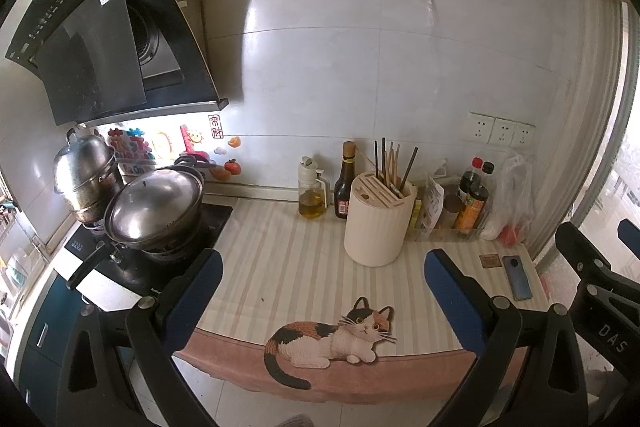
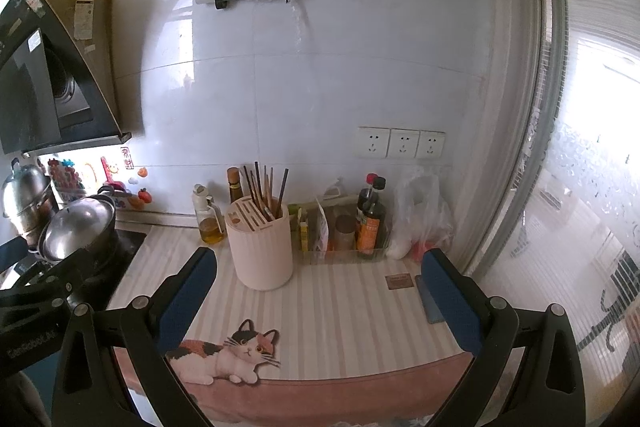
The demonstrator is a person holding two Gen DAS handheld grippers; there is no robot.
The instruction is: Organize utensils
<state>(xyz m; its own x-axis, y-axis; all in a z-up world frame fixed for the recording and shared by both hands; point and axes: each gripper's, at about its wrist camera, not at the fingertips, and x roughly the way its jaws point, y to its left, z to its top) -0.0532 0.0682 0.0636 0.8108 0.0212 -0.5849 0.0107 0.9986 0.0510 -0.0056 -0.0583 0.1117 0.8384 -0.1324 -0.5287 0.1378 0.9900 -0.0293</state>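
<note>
Blue-padded fingers frame both views: the left gripper (image 1: 324,291) and the right gripper (image 2: 320,291) hang spread wide over the front edge of the bench (image 1: 280,247), nothing between the pads of either. Under them lies the striped mat with its cat picture (image 1: 340,339). The chopsticks (image 1: 390,163) already stand upright together in the cream holder (image 1: 376,223), which sits toward the back edge of the bench, just beside the oil bottle (image 1: 312,197) and the dark sauce bottle (image 1: 346,183). No loose utensil shows on the mat — so this fits either a finished tidy or one awaiting more pieces. Any approach to the holder is best made from above, since the sticks lean and the neighbouring bottles could tip.
</note>
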